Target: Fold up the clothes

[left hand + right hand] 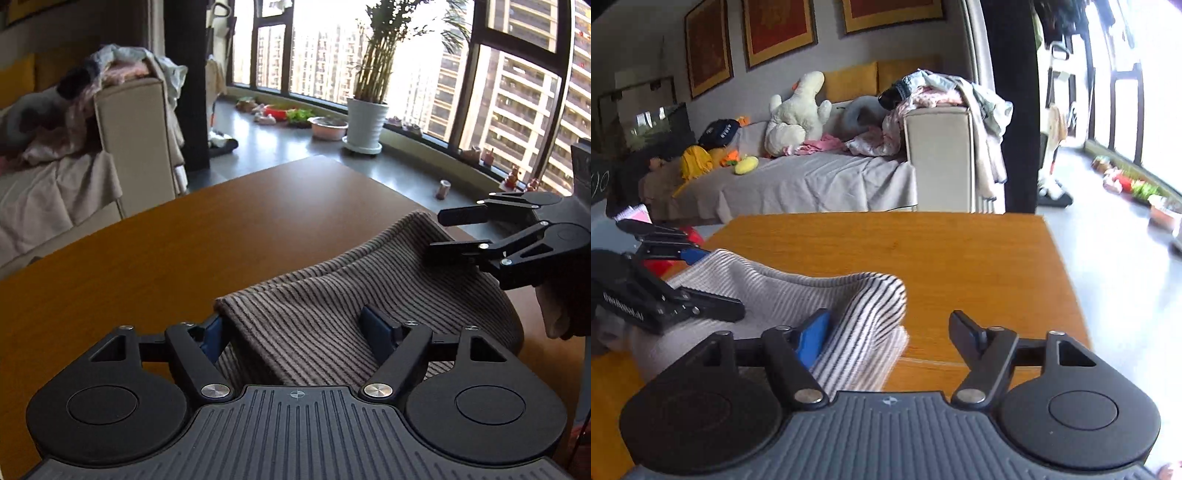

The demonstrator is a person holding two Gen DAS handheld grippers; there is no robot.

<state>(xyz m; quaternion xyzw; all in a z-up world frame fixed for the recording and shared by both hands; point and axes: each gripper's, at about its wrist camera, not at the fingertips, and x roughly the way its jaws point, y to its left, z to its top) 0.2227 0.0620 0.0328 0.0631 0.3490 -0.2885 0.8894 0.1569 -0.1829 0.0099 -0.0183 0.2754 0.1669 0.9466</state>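
The fingers [212,334] of the left gripper [295,328] are seen spread wide, with the striped garment [332,295] lying between them; nothing is pinched; the right gripper [890,332] is likewise held spread, one finger touching the cloth's raised edge; the garment is bunched on the wooden surface [147,240], partly doubled over but not flat; whether a fold is being started or released cannot be judged; more clothes [934,92] are heaped on the sofa.
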